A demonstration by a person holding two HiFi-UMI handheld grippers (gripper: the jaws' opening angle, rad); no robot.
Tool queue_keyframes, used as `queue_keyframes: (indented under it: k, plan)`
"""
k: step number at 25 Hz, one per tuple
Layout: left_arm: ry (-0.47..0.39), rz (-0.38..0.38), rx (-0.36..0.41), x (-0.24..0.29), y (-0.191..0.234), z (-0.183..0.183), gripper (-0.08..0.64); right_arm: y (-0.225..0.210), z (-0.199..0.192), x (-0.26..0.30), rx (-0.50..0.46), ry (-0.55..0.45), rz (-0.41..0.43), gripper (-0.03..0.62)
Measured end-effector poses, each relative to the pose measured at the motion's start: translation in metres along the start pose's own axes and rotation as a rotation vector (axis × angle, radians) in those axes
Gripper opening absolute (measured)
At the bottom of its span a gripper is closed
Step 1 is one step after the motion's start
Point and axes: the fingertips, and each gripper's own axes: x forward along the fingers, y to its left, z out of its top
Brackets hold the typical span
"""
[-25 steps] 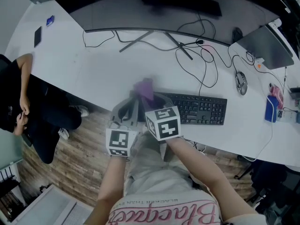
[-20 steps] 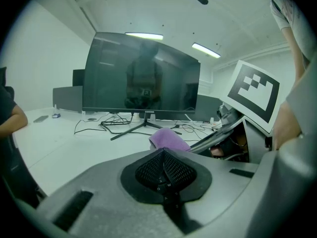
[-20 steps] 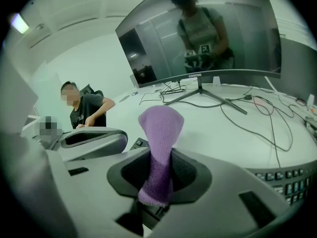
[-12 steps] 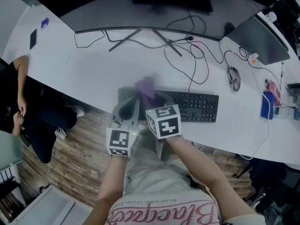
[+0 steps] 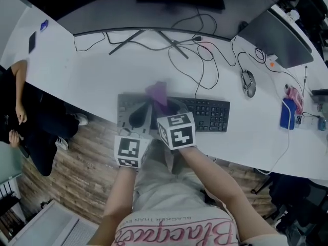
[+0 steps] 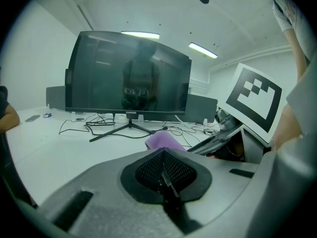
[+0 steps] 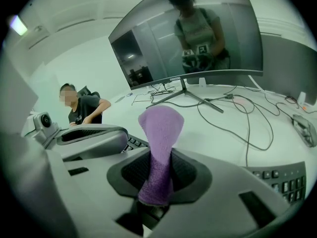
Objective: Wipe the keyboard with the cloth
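Over the last second the whole desk slides to the left under my head camera while both grippers keep their place in it, so I read this as carrying the cloth sideways along the front edge of the white desk [image 5: 92,81] rather than wiping. The flat black computer keyboard [image 5: 207,115] now reaches in under the grippers, where a moment ago its left end lay just clear of them. The right gripper [image 7: 156,180] is clamped on the small purple terry cloth [image 7: 159,143], which is pinched at its lower end so that a rounded tuft stands out past the jaws. In the head view that tuft sits over the keyboard's far edge, near its left end. In the right gripper view I see keys on both sides of the jaws, which tells me this gripper is above the key field. I cannot tell whether the cloth touches any key, but it looks held a little above. The left gripper [image 6: 166,175] hangs just beside the right one with its jaws pressed together on nothing. For the task, this means the approach is about done and no stroke shows yet. My next move, as I judge it, is to tip the tuft down onto the keys and draw it toward the keyboard's right end, staying clear of the black cable [image 5: 202,81] that trails toward the desk's far edge.
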Motion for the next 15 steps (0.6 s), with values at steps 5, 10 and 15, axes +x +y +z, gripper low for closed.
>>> queue_keyframes:
  k: [5,10,15]
  plan:
    - [0.007,-0.005,0.003,0.008,-0.017,0.003,0.006,-0.016,-0.003,-0.010,0.004,-0.002,-0.006,0.091]
    - [0.016,-0.015,0.017,0.016,-0.033,0.007,0.006,-0.032,-0.007,-0.020,0.012,-0.002,-0.017,0.091]
    - [0.024,-0.026,0.031,0.025,-0.050,0.009,0.006,-0.050,-0.012,-0.031,0.024,-0.003,-0.030,0.091]
